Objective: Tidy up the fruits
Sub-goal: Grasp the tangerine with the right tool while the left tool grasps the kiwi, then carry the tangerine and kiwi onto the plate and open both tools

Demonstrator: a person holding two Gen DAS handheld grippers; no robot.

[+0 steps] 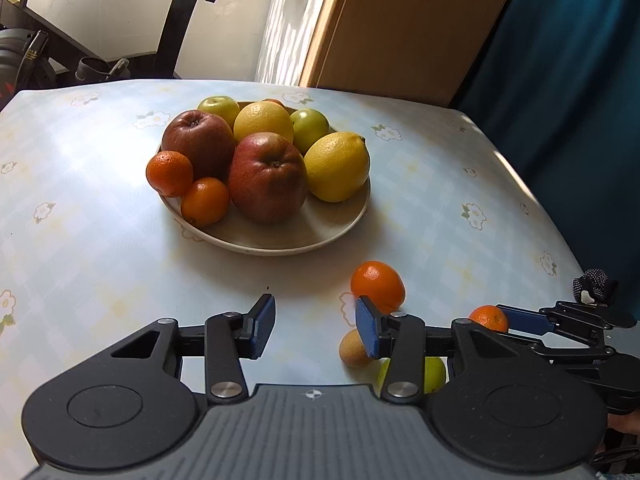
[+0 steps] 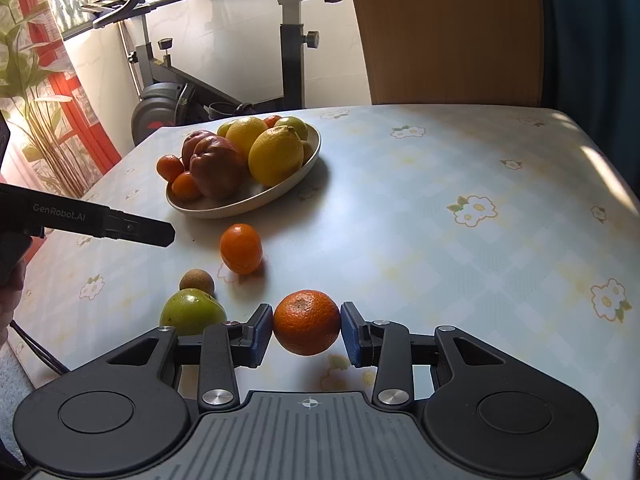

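From the left wrist camera, the left gripper (image 1: 315, 326) hangs over the flowered tablecloth (image 1: 420, 208) with its jaws apart and nothing between them. At twelve o'clock sits the plate (image 1: 280, 236), piled with two red apples, lemons, green apples and small oranges. A loose orange (image 1: 378, 282) lies just past the right finger at one o'clock, with a brown fruit (image 1: 353, 349) at three o'clock beside it. Over to the right wrist camera: the right gripper (image 2: 306, 330) is clamped on a tangerine (image 2: 306, 322), both blue pads pressing its sides. A green apple (image 2: 191, 313) lies at nine o'clock, the brown fruit (image 2: 196, 281) and loose orange (image 2: 241, 248) toward eleven, the plate (image 2: 240, 206) beyond.
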